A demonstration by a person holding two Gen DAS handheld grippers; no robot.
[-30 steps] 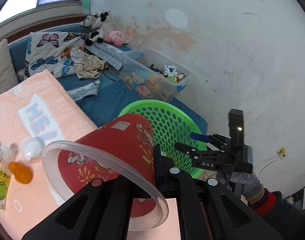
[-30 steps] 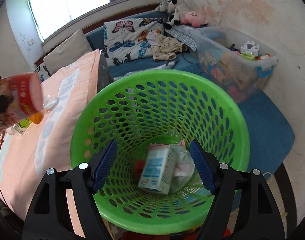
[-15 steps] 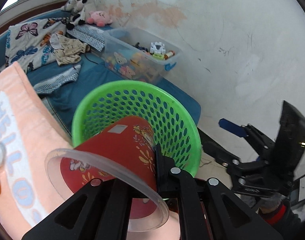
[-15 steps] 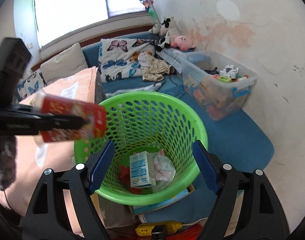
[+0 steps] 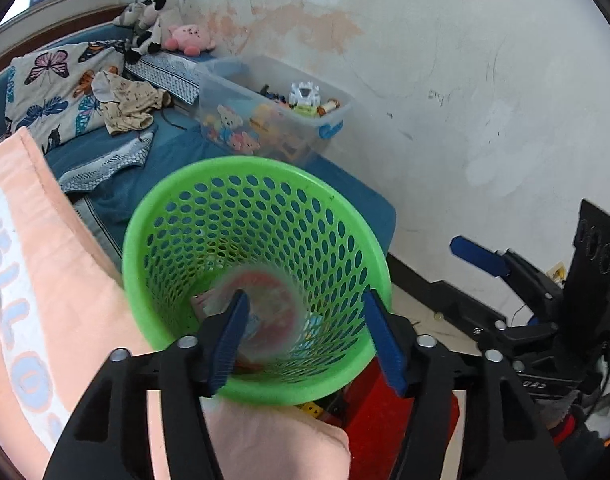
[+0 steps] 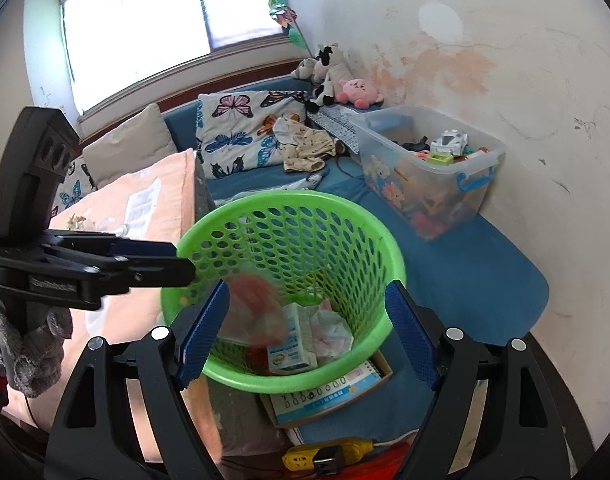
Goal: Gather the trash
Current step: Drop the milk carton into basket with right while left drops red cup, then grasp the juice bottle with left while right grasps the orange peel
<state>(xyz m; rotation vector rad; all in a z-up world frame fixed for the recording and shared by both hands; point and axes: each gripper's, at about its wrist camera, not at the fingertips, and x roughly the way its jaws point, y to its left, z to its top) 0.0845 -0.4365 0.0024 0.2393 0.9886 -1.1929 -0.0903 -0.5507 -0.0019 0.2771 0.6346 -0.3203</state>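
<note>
Left hand-held gripper point(image 5: 309, 340) hangs over the green mesh basket point(image 5: 341, 216), fingers spread apart, nothing between them. The red cup point(image 5: 265, 312) shows as a motion-blurred smear inside the basket mouth, just below my fingertips; I read it as falling free. From the right wrist view the same blur point(image 6: 257, 304) sits against the near-left inner wall, above a small milk carton point(image 6: 293, 344) and crumpled white paper point(image 6: 329, 328) at the bottom.

Right hand-held gripper point(image 6: 305, 336) is also spread wide and empty, framing the basket from the near side.

Risks, as I judge them:
- The cup is close to the near wall; it could catch on the rim or tip sideways and wedge on top of the carton instead of settling.
- The basket appears to stand on a notebook point(image 6: 345, 396), not flat floor. A nudge from either gripper on the rim could rock it.
- A yellow power strip point(image 6: 325, 456) lies just below the right gripper; dropping low there risks snagging its cable.

Room to move:
- The two grippers are near each other across the basket; withdraw the left up and back toward the peach blanket point(image 5: 37, 280).
- The wall and a clear toy bin point(image 6: 433, 172) crowd the far right side.
- More small items rest on the blanket point(image 6: 101, 224), too blurred to name.
</note>
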